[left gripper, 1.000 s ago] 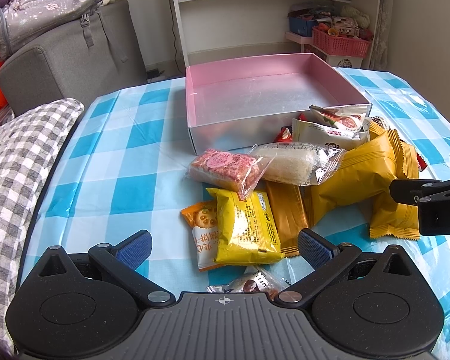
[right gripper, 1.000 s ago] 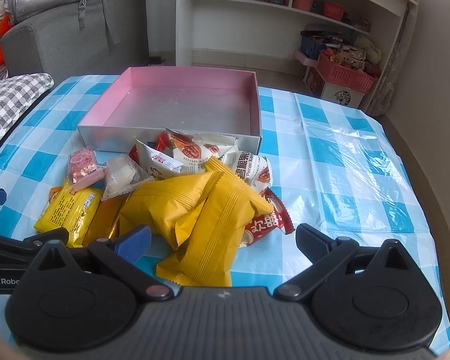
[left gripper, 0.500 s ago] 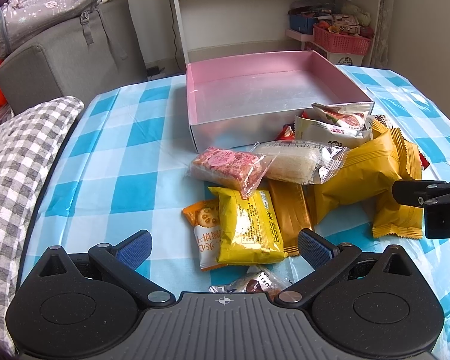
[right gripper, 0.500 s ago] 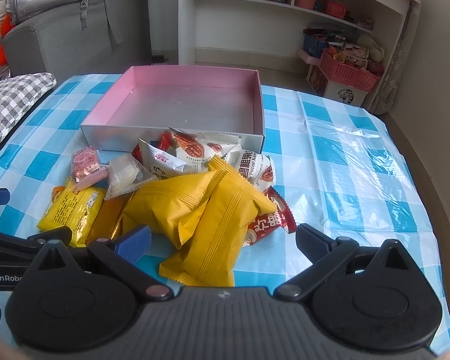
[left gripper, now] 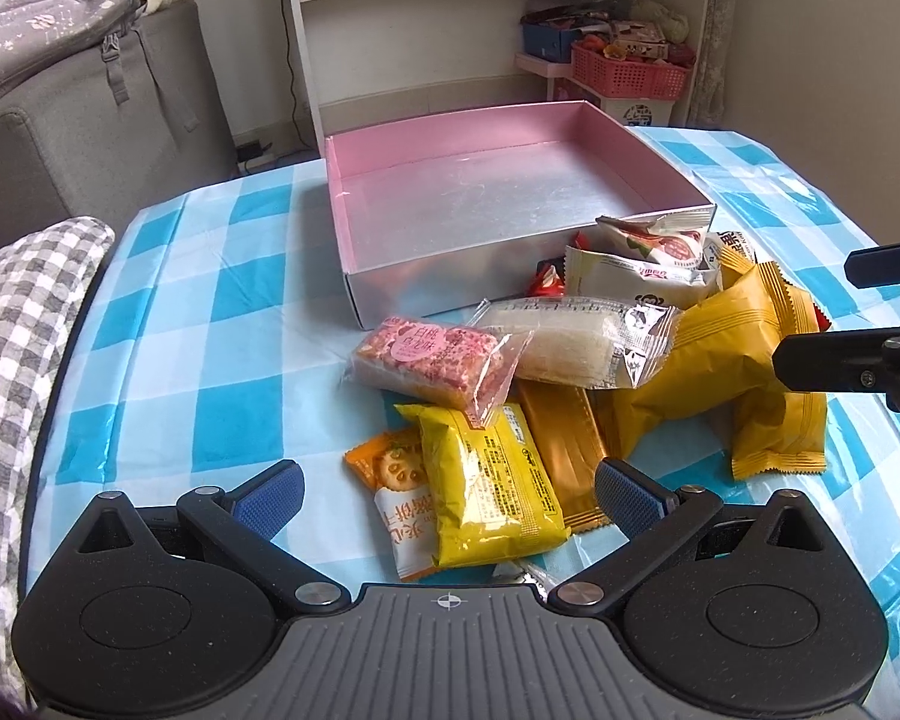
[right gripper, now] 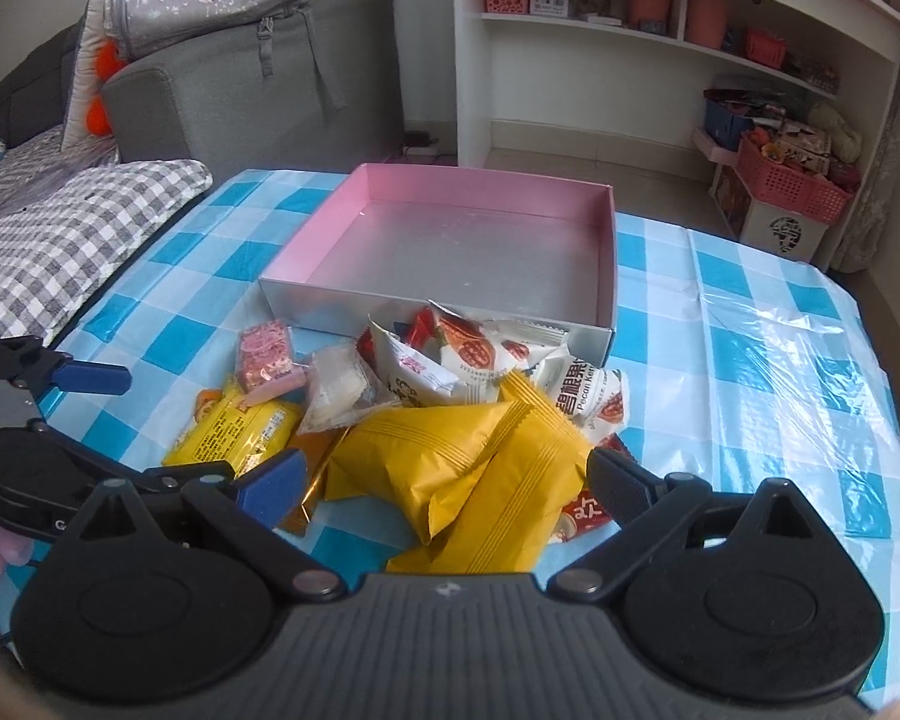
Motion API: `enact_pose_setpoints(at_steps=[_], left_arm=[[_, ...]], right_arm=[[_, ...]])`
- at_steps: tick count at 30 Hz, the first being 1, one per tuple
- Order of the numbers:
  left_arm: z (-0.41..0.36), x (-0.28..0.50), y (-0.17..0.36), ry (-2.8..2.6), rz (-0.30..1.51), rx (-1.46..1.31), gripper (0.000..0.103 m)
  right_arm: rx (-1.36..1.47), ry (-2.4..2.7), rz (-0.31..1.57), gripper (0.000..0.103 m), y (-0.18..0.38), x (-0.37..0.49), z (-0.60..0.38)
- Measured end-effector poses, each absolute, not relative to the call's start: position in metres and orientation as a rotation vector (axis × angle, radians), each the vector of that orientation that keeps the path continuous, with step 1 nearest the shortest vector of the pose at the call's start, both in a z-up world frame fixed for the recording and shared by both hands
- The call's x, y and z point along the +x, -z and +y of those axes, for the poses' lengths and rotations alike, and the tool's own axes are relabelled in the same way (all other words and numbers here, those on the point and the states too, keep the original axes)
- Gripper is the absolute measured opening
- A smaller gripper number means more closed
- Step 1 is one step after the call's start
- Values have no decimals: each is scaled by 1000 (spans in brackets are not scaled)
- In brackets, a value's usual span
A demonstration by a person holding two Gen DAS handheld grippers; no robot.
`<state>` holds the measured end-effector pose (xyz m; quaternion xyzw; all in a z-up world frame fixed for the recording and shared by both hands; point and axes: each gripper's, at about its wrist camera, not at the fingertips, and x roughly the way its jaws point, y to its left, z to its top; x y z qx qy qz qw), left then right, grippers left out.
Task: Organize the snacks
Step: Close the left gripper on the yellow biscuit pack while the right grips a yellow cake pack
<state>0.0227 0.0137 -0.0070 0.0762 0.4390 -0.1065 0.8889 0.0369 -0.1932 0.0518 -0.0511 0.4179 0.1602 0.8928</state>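
While the left gripper (left gripper: pixel 447 495) hangs low over the checked cloth (left gripper: pixel 198 324), its jaws stand apart, straddling a yellow packet (left gripper: pixel 486 486) without touching. Pink bar (left gripper: pixel 429 360) and clear rice bar (left gripper: pixel 570 339) lie just beyond, before the empty pink box (left gripper: pixel 510 180).

Right wrist view: right gripper (right gripper: pixel 444 480) spread wide, holding nothing, over two orange bags (right gripper: pixel 468 468). Snack pile sits against the box's near wall. Left gripper enters at left.

Table under a blue-and-white checked cloth (left gripper: pixel 198 324), pink-lined box (left gripper: pixel 354 192) (nothing inside) toward its far edge, heap of snack packets (left gripper: pixel 570 384) against the box's near wall, grey gingham cushion (left gripper: pixel 12 336) overlapping the left edge.
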Motion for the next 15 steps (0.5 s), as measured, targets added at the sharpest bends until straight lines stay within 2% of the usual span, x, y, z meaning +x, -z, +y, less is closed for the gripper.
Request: enact_pose_setpoints(at_steps=[7,15], left_arm=[[25,42,18,273,953,146,100],[20,48,22,350,949,124,88]], right_arm=[[-209,-424,854,91,-42,45,-189],[-231,-470,847,90,-35,53,-181]])
